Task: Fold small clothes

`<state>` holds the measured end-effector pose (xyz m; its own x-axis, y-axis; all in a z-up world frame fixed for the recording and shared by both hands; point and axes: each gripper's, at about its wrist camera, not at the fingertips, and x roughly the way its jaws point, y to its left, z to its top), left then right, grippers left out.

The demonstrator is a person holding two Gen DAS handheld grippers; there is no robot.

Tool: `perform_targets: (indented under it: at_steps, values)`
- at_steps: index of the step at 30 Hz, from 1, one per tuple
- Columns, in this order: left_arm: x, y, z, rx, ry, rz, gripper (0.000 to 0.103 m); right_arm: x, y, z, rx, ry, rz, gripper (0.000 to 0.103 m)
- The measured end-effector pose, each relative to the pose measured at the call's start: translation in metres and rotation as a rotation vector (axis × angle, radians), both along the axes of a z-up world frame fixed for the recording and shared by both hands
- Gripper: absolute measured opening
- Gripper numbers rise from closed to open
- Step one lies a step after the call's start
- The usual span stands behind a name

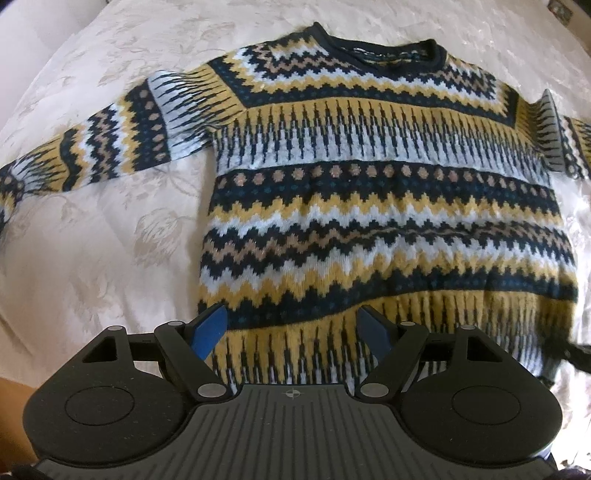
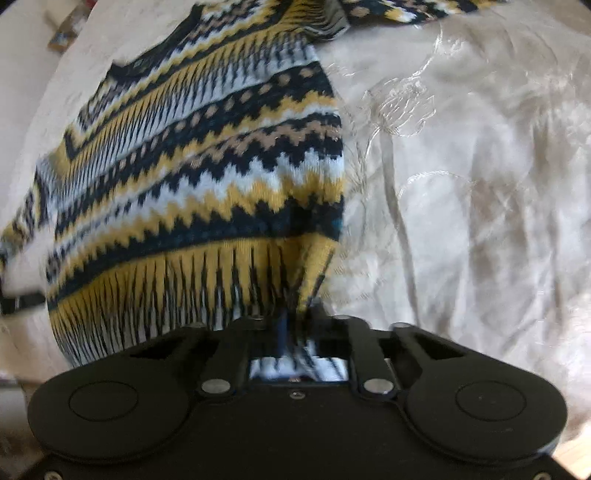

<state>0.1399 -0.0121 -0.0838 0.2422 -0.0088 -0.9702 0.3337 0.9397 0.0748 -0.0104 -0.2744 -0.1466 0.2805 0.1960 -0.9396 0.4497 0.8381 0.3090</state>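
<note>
A knitted sweater (image 1: pixel 369 192) in navy, yellow, white and tan zigzag bands lies flat on a cream bedspread, with its collar far from me and both sleeves spread out. My left gripper (image 1: pixel 291 330) hovers open over the lower left part of the hem, and its blue pads (image 1: pixel 210 332) stand wide apart with no fabric pinched. In the right wrist view the sweater (image 2: pixel 207 177) runs up to the left. My right gripper (image 2: pixel 297 317) is shut on the hem at the lower right corner, where the knit bunches into a fold between the fingers.
The cream bedspread (image 1: pixel 92 240) with an embossed flower pattern covers the whole surface and lies wrinkled to the right of the sweater (image 2: pixel 461 184). The left sleeve (image 1: pixel 92 155) stretches out towards the left edge. A small dark object (image 1: pixel 561 14) sits at the far right corner.
</note>
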Motion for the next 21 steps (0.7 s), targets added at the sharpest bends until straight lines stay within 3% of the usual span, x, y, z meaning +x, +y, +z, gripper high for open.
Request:
perform_targets:
  at_steps: [4, 7, 10, 12, 13, 16, 21]
  values:
    - [0.013, -0.008, -0.011, 0.007, 0.002, -0.019, 0.077, -0.012, -0.012, 0.0, -0.036, 0.085, 0.016, 0.012]
    - [0.021, -0.017, -0.023, 0.024, -0.014, -0.046, 0.077, -0.011, -0.016, 0.003, -0.042, 0.089, -0.009, 0.015]
    - [0.024, -0.023, -0.042, 0.064, -0.004, -0.087, 0.077, -0.004, -0.008, 0.017, -0.13, 0.073, -0.002, 0.033]
    - [0.021, -0.024, -0.055, 0.091, 0.031, -0.106, 0.077, 0.002, 0.001, 0.033, -0.206, 0.025, 0.013, 0.051]
    - [0.018, -0.023, -0.062, 0.097, 0.05, -0.118, 0.077, 0.005, 0.004, 0.04, -0.24, -0.001, 0.022, 0.054]
    - [0.006, -0.022, -0.075, 0.125, 0.054, -0.167, 0.078, 0.021, 0.021, 0.06, -0.283, -0.119, 0.088, 0.054]
    - [-0.003, -0.021, -0.071, 0.118, 0.041, -0.198, 0.078, 0.067, 0.056, 0.059, -0.199, -0.224, 0.205, 0.054]
